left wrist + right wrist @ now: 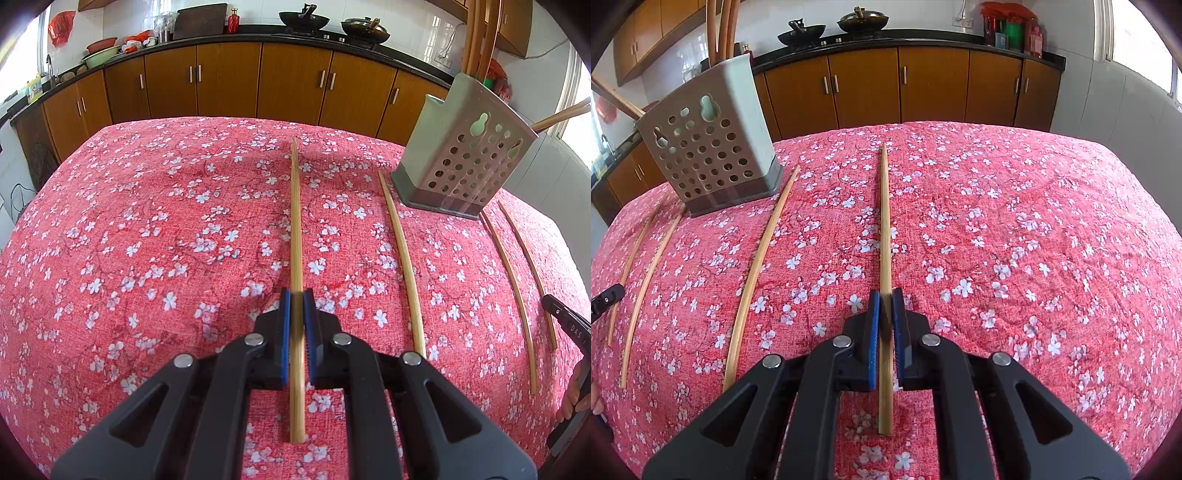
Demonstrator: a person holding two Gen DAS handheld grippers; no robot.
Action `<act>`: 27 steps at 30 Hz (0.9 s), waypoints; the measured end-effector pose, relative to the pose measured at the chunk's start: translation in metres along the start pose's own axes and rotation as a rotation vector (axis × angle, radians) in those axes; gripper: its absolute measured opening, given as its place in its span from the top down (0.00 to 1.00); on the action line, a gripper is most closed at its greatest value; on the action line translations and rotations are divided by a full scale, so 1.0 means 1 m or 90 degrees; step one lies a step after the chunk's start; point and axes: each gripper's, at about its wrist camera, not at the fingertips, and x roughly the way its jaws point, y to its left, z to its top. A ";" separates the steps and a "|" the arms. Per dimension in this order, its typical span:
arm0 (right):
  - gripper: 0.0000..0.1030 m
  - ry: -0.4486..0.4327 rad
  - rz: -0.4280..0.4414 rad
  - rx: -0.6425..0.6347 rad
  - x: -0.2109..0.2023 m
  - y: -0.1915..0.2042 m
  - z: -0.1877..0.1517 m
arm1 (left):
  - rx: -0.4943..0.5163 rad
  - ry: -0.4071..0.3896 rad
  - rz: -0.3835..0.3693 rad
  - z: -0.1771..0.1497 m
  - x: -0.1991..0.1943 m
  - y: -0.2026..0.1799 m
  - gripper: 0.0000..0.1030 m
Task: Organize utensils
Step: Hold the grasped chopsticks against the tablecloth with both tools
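My left gripper [296, 299] is shut on a bamboo chopstick [295, 221] that points straight ahead over the red floral tablecloth. My right gripper [885, 297] is shut on another bamboo chopstick [884, 221], also pointing ahead. A grey perforated utensil holder [465, 158] stands at the right in the left wrist view and at the left in the right wrist view [709, 147], with several chopsticks upright in it. Three loose chopsticks lie on the cloth near it [402, 262] [757, 273].
The table is covered by a red cloth with white blossoms [147, 240]. Brown kitchen cabinets [229, 81] and a dark counter with woks [303, 20] run behind the table. The other gripper's tip shows at the right edge [565, 321].
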 end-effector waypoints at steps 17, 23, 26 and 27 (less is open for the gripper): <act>0.92 0.000 0.001 0.001 0.000 0.000 0.000 | -0.001 0.000 -0.001 0.000 0.000 0.000 0.89; 0.92 0.000 0.003 0.003 0.000 0.000 0.000 | -0.002 0.000 -0.002 0.000 0.000 -0.001 0.89; 0.92 0.000 0.003 0.003 0.000 0.000 0.000 | -0.003 0.000 -0.002 0.000 0.000 -0.001 0.89; 0.92 0.000 0.003 0.003 0.000 0.000 0.000 | -0.003 0.000 -0.002 0.000 0.000 -0.001 0.89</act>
